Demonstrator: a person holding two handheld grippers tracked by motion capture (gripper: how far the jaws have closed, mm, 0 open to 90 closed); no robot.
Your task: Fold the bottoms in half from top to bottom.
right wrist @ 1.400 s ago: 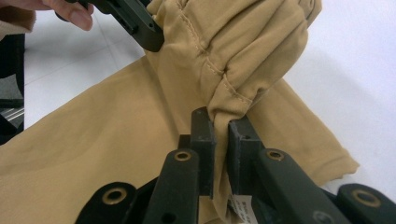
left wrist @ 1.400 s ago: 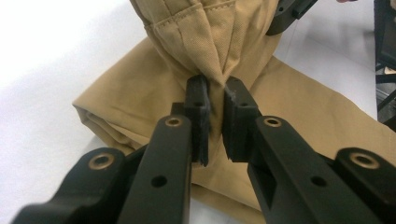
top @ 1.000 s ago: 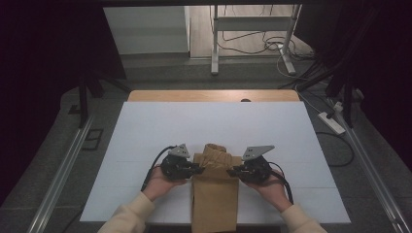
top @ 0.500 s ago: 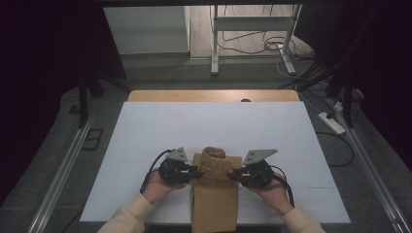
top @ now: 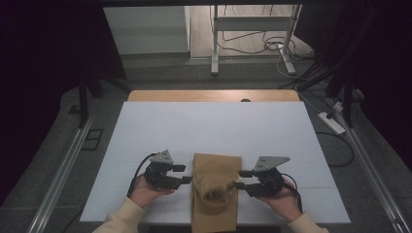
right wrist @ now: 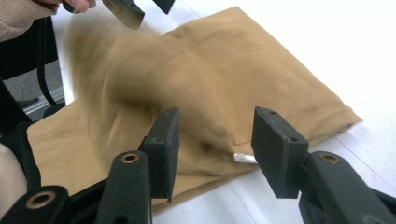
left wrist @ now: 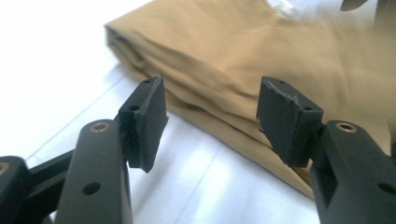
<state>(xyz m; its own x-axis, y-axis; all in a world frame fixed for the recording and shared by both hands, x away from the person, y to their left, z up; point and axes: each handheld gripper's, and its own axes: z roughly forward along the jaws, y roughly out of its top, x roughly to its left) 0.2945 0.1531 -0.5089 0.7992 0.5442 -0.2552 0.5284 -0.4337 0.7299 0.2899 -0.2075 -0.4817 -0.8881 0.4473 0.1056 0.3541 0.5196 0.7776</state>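
Observation:
A tan folded garment [top: 215, 187] lies at the table's front edge, part of it hanging over. My left gripper [top: 185, 174] sits just left of it and is open. Its jaws have just been opening, and the cloth [left wrist: 243, 60] lies beyond the pads, not pinched. My right gripper [top: 241, 178] stands open just right of the garment, its jaws also just opened. In the right gripper view the cloth [right wrist: 233, 70] is blurred and lies past my right gripper [right wrist: 215, 140]. My left gripper [left wrist: 212, 119] hovers over the white surface by the garment's folded edge.
The white table sheet [top: 209, 126] stretches behind the garment, with a wooden edge [top: 209, 95] at the back. A metal stand [top: 214, 43] and cables lie on the floor beyond. A power strip [top: 330, 122] rests at the right, and rails run along both sides.
Both grippers have opened and let go of the garment's top. They have drawn apart, the left one leftwards and the right one rightwards. The bunched cloth has dropped flatter.

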